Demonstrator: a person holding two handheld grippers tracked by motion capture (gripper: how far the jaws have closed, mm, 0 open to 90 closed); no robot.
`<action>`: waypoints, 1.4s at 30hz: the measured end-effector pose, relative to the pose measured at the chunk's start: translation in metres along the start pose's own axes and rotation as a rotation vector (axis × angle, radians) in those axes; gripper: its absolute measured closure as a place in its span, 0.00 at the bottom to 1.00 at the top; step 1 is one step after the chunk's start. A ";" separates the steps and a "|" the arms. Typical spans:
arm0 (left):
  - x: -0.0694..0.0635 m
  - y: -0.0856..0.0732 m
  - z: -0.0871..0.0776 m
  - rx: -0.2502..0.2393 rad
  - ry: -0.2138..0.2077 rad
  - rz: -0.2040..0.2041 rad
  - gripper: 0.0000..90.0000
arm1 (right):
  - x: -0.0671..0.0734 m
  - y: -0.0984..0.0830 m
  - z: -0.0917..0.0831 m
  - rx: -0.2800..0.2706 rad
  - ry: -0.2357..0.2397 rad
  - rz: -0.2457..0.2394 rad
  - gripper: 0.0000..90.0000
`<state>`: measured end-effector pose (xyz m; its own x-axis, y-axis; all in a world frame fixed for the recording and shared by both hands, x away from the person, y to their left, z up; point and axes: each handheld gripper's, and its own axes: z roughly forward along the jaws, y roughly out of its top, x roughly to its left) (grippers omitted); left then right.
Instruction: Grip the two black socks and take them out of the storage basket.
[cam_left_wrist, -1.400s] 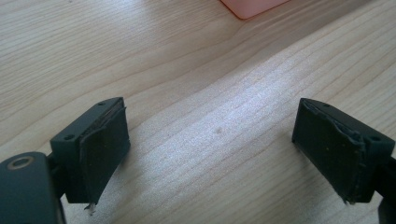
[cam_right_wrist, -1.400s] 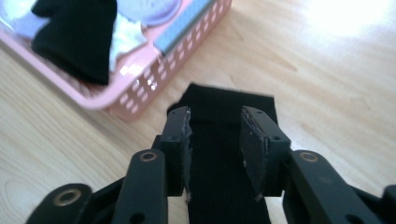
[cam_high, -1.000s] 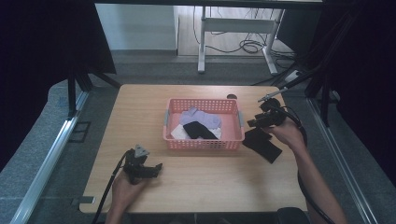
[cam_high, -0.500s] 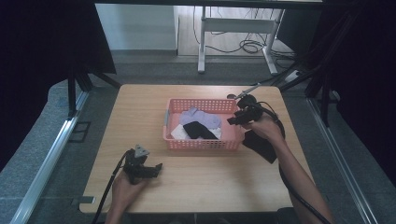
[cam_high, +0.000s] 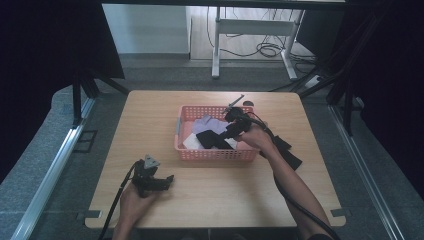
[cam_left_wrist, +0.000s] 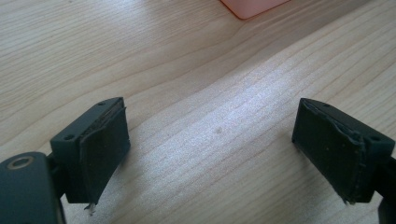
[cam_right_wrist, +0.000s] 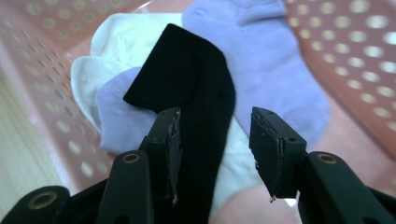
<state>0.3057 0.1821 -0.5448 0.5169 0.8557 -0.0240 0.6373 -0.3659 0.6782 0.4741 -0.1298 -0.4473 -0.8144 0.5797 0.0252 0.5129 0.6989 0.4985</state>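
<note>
Pink basket (cam_left_wrist: 254, 7): sliver at top edge of left gripper view, rest cut off.
Black sock (cam_right_wrist: 196, 121): lower end hidden behind gripper bodies, runs off bottom edge of right gripper view.
White sock (cam_right_wrist: 100, 70): mostly buried under black and lavender sock (cam_right_wrist: 275, 79).
Dark cloth (cam_high: 287, 152) beside basket: partly hidden by forearm, kind unclear.

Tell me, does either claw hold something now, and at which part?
Nothing is held. The right claw, open, is over the black sock in the pink basket; the left claw is open above the table.
</note>
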 end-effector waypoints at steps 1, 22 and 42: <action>0.000 0.000 0.000 0.000 0.000 0.000 0.12 | 0.001 0.001 0.004 0.003 0.003 -0.001 0.59; 0.000 0.000 0.000 0.001 0.000 0.000 0.12 | 0.007 0.012 0.034 0.085 -0.005 -0.052 0.96; 0.000 0.000 0.000 -0.004 0.001 -0.005 0.12 | 0.007 0.022 -0.047 -0.074 -0.007 -0.045 0.96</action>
<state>0.3056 0.1817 -0.5449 0.5137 0.8576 -0.0268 0.6374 -0.3606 0.6810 0.4667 -0.1305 -0.3952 -0.8341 0.5516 -0.0039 0.4547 0.6914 0.5614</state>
